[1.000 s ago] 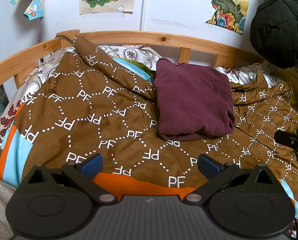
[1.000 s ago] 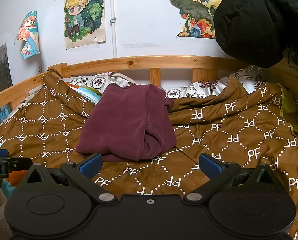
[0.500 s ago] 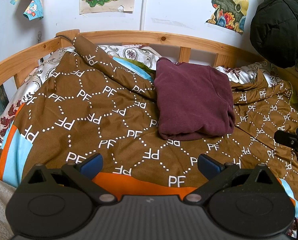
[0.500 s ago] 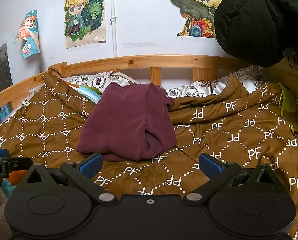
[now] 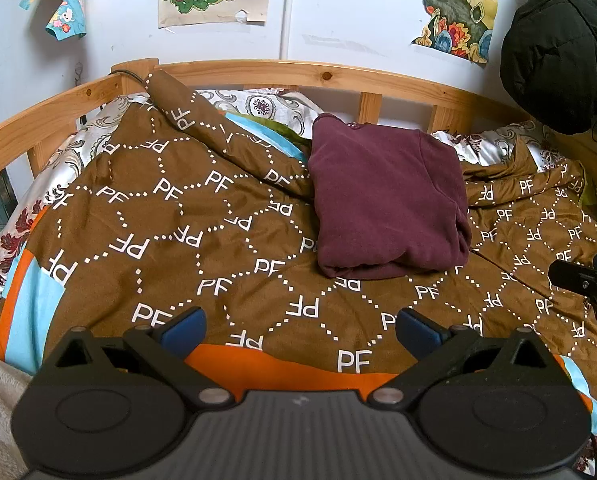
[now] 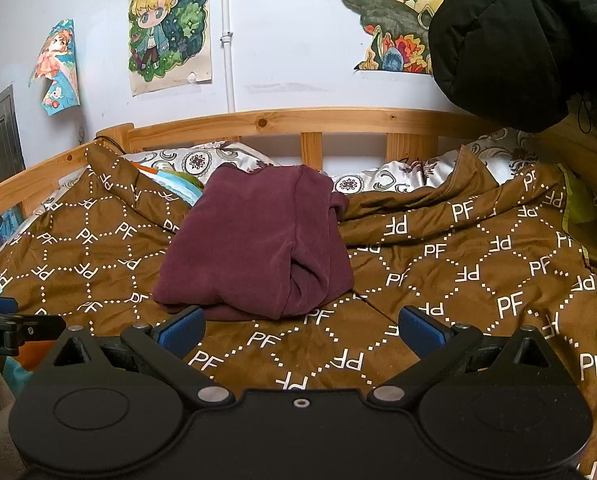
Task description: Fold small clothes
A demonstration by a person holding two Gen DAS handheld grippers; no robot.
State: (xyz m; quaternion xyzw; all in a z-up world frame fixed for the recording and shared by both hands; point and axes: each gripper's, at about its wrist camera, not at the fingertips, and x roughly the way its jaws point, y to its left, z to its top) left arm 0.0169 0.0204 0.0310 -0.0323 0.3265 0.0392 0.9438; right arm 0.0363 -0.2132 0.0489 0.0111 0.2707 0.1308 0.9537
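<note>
A maroon garment (image 5: pixel 386 200) lies folded into a compact bundle on the brown quilt (image 5: pixel 202 216) printed with white "PF" letters, toward the far middle of the bed. In the right wrist view the same maroon garment (image 6: pixel 258 244) sits just beyond the left fingertip. My left gripper (image 5: pixel 300 326) hovers open over the quilt's near edge, well short of the bundle, holding nothing. My right gripper (image 6: pixel 300 326) is open too and empty, close in front of the bundle. The right gripper's tip (image 5: pixel 582 278) shows at the right edge of the left wrist view.
A wooden bed rail (image 5: pixel 298 76) curves around the far side, with patterned pillows (image 5: pixel 266 106) against it. A black jacket (image 6: pixel 530 40) hangs at the upper right. Posters (image 6: pixel 168 24) cover the white wall. The left gripper's body (image 6: pixel 2 330) pokes in at the left.
</note>
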